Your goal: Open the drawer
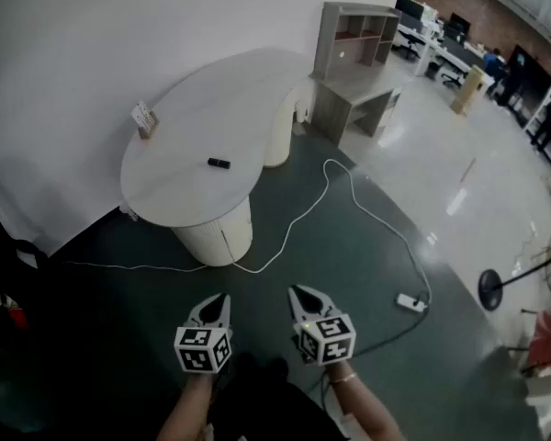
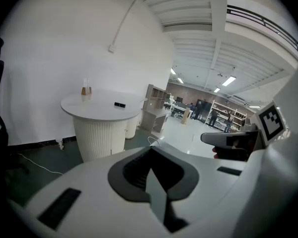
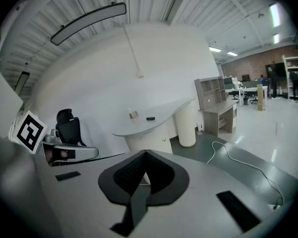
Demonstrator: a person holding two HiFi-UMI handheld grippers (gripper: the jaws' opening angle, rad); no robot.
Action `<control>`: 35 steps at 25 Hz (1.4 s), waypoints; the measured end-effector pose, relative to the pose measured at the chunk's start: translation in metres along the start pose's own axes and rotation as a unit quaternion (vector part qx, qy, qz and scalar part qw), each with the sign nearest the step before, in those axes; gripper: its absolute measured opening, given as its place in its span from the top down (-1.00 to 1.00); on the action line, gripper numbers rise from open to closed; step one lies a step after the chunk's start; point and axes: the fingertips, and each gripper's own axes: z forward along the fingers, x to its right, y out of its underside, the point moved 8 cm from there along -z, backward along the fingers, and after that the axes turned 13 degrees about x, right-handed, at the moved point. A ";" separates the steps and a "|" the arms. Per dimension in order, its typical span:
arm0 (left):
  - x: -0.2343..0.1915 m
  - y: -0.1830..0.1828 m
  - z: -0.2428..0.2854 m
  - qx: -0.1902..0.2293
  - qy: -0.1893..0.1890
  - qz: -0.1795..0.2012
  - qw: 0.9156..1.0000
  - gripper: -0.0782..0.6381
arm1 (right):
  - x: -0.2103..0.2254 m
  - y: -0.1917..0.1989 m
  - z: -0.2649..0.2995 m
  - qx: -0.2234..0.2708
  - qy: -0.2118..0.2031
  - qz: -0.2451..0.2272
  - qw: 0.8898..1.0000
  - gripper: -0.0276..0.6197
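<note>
hovering well short of table (image 1: 185, 134) — left gripper (image 1: 222, 299), right gripper (image 1: 295, 291) both closed

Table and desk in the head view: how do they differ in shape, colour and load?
The table is white, with a curved top on round bases; the desk is grey-brown and straight-edged. The table bears a small black thing and a card stand; the desk carries a shelf unit. Both stand by the white wall.
</note>
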 end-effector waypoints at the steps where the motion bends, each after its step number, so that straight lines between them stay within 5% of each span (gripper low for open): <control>1: 0.001 0.000 0.001 0.000 -0.002 0.000 1.000 0.77 | 0.002 -0.001 0.000 0.004 -0.002 0.002 1.000 0.91; 20: 0.014 -0.007 0.053 -0.005 -0.014 0.003 1.000 0.77 | 0.062 -0.007 0.008 0.017 0.025 0.032 0.999 0.91; 35: -0.019 -0.047 0.233 -0.047 0.032 0.004 0.998 0.77 | 0.150 -0.042 0.147 -0.019 0.046 0.038 0.998 0.91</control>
